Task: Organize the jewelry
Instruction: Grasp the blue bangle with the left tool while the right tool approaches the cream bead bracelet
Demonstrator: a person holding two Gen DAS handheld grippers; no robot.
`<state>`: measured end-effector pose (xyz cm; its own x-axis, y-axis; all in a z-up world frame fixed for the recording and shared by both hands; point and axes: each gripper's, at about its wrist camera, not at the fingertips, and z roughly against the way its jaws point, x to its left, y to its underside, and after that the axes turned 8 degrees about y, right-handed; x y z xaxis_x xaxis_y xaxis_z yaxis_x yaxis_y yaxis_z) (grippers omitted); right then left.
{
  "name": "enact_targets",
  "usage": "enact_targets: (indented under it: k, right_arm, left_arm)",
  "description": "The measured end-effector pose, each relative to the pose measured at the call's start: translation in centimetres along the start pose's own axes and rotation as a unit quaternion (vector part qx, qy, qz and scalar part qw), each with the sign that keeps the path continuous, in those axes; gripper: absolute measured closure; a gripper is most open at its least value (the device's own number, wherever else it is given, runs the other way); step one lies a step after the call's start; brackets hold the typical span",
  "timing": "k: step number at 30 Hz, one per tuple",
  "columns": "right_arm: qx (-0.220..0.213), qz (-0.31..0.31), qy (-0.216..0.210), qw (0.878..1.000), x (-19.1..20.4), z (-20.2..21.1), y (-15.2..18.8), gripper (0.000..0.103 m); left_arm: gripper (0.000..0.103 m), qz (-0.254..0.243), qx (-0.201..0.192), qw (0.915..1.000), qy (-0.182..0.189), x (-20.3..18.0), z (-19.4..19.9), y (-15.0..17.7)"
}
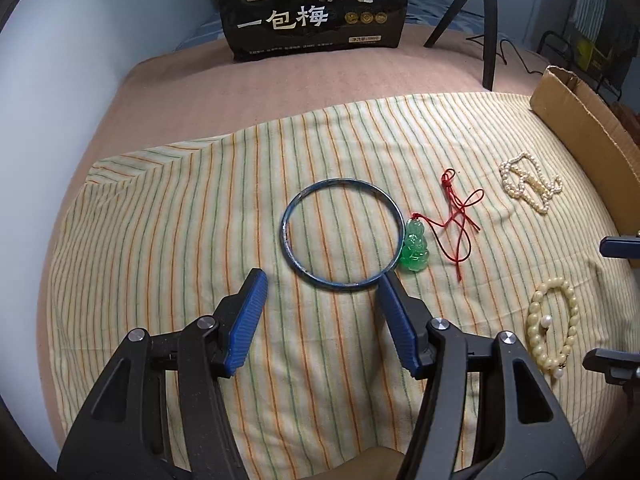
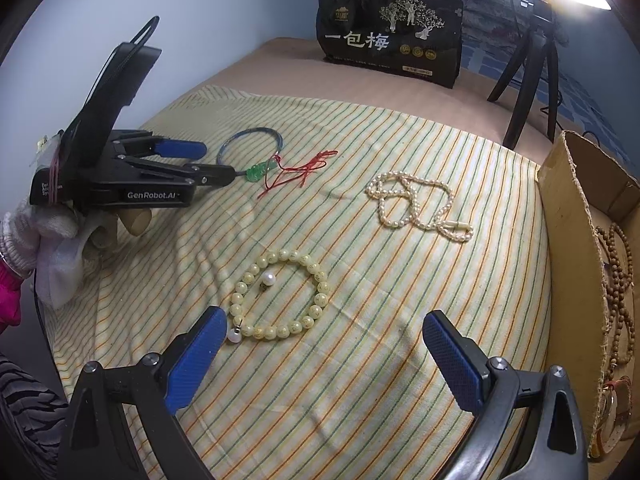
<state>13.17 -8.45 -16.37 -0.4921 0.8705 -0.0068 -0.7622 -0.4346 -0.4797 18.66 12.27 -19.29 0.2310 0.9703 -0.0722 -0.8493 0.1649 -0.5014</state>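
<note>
A blue bangle (image 1: 340, 234) lies flat on the striped cloth (image 1: 200, 220); it also shows in the right wrist view (image 2: 250, 142). My left gripper (image 1: 322, 282) is open just short of it, its right fingertip at the bangle's near rim. Beside it lies a green jade pendant (image 1: 415, 250) on a red cord (image 1: 460, 216). A pearl necklace (image 2: 416, 204) and a yellow bead bracelet (image 2: 280, 296) with two loose pearls lie further right. My right gripper (image 2: 322, 326) is open, just in front of the bracelet.
A cardboard box (image 2: 568, 216) stands at the right edge with brown bead strings (image 2: 618, 280) inside. A black snack bag (image 1: 312, 4) and a black tripod (image 1: 488, 20) stand at the back of the bed. A gloved hand (image 2: 48, 232) holds the left gripper.
</note>
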Motion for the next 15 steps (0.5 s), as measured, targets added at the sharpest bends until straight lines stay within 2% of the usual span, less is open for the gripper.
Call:
enact_targets:
  k: [8, 15]
  right_arm:
    - [0.007, -0.004, 0.001, 1.0, -0.4, -0.7, 0.0, 0.003]
    - [0.009, 0.001, -0.002, 1.0, -0.1, -1.4, -0.2, 0.003]
  left_arm:
    - [0.032, -0.014, -0.015, 0.9998, -0.006, -0.4, -1.0, -0.2]
    - [0.031, -0.009, -0.026, 0.9996, -0.006, -0.3, -1.8, -1.2]
